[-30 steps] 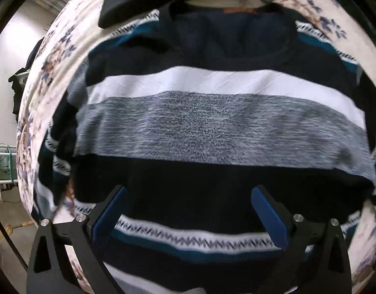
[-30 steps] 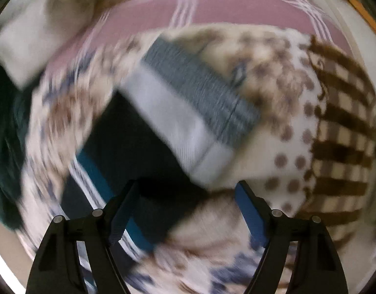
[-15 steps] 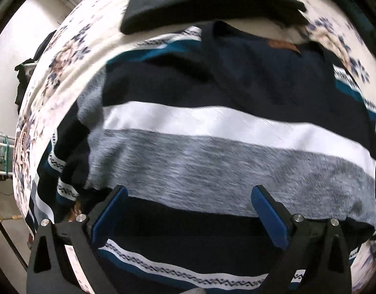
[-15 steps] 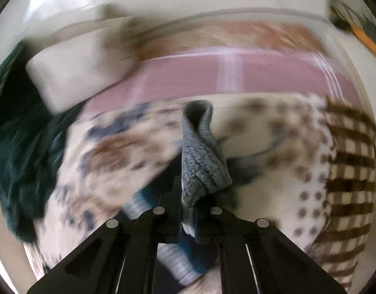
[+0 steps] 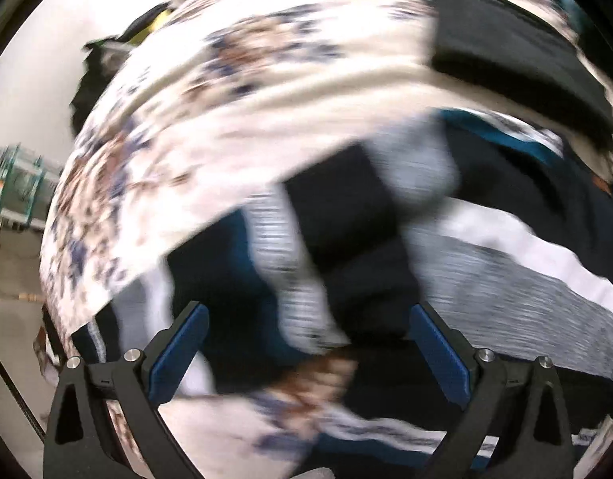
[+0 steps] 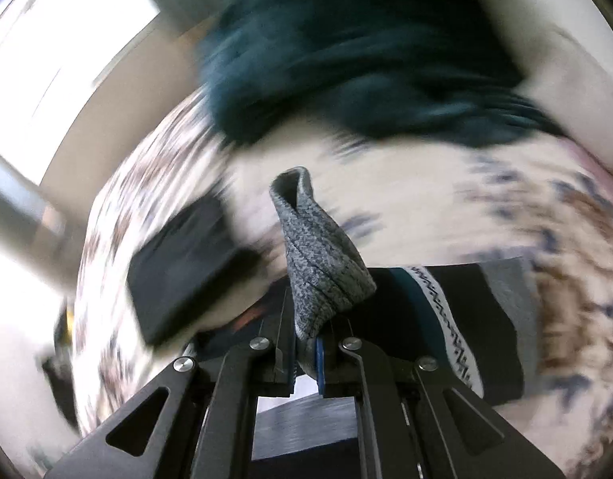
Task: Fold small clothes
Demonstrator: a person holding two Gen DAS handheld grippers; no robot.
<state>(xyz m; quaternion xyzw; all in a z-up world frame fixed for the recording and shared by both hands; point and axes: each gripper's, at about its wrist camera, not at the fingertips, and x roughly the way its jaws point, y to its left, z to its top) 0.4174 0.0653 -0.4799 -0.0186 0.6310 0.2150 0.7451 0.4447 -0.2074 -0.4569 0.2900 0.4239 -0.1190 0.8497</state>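
Note:
A striped knit sweater (image 5: 526, 263) in navy, white, grey and teal lies on a floral bedcover (image 5: 210, 119). Its left sleeve (image 5: 338, 239) runs down between the fingers of my left gripper (image 5: 306, 327), which hangs open above it with nothing held. The picture there is blurred. In the right wrist view my right gripper (image 6: 305, 355) is shut on a bunched grey fold (image 6: 318, 263) of the sweater, lifted off the bed. The patterned navy sleeve (image 6: 458, 319) trails to the right of it.
A folded dark garment (image 5: 518, 60) lies at the far side of the bed, also seen as a dark block (image 6: 186, 275). A rumpled teal garment (image 6: 346, 52) sits beyond. The bed edge and floor (image 5: 10, 287) lie to the left.
My left gripper swept from over the sweater's body to its left sleeve near the bed edge. My right gripper went from open above the sleeve to shut on the grey fold, then swung with it.

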